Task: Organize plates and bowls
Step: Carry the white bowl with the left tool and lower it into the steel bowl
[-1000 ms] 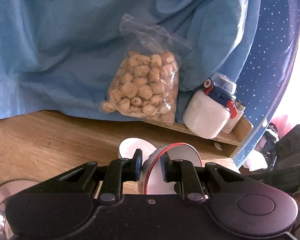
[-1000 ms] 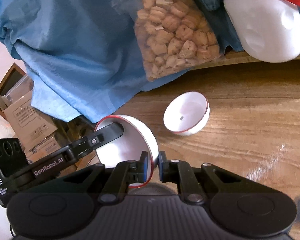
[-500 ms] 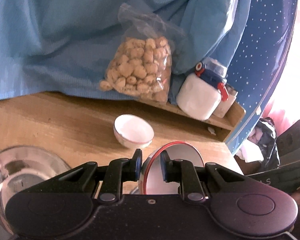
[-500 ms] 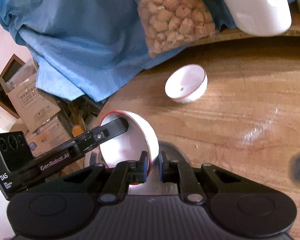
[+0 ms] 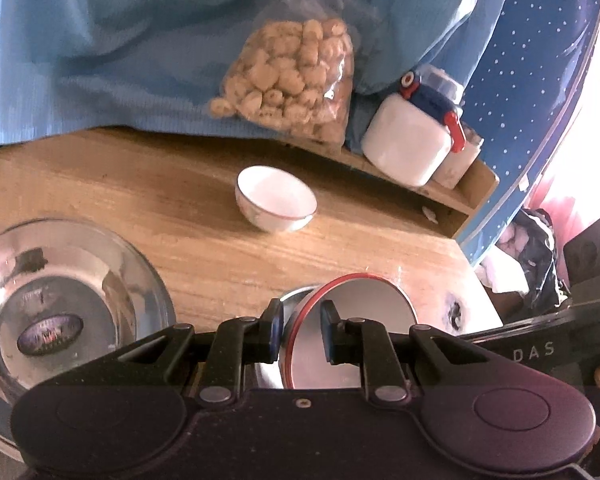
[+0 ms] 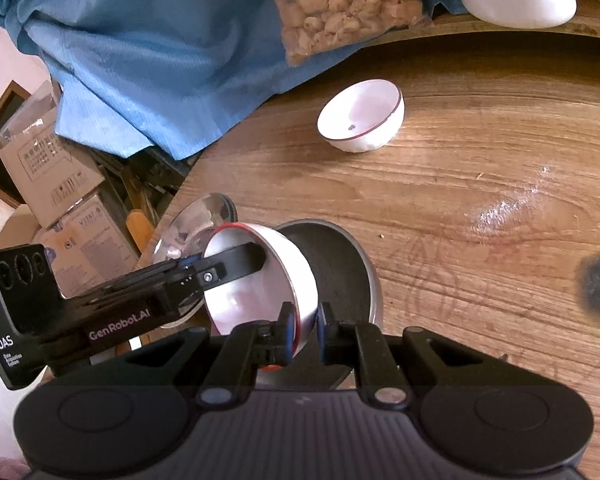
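I had both claws pinching one red-rimmed white bowl, tipped on its side. My left gripper squeezed its rim, my right gripper the other edge. A second small bowl sat at 12 o'clock on the wooden table. A steel bowl sat at 9 o'clock in the left view.

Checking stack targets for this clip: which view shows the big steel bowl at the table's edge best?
The left wrist view: the steel bowl shows nearly whole, with its mirrored inside and a label in the bottom. In the right wrist view only a sliver of its rim shows, behind the left tongs and the held red-rimmed bowl.
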Motion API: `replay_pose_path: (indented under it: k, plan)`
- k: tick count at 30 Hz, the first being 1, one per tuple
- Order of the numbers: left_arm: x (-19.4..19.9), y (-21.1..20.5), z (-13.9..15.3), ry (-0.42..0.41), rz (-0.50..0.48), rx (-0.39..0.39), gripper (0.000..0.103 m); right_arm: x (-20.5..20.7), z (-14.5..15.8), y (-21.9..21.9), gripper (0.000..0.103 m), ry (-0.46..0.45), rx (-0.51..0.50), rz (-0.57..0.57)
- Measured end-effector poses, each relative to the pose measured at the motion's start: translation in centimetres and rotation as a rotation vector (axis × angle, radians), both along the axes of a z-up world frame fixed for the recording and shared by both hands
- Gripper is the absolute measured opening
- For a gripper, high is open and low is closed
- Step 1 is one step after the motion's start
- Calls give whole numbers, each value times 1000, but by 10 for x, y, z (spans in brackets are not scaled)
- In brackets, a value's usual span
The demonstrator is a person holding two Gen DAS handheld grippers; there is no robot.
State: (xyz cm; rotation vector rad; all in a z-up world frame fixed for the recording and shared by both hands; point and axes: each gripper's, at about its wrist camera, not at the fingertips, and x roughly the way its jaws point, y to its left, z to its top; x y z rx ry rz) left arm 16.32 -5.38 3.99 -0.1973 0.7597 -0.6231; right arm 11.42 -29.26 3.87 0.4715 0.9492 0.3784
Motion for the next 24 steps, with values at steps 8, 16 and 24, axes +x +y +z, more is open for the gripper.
replay_pose_path:
  k: [8, 16, 24]
  plan:
    - [-3, -3, -6, 21, -21, 33, 22, 1, -3, 0, 15, 26, -12, 7]
    - [6, -1, -5, 57, -30, 14, 23, 5, -2, 3, 18, 37, -29, 18]
    - [12, -5, -4, 71, -42, 5, 28, 7, 1, -2, 24, 28, -20, 15]
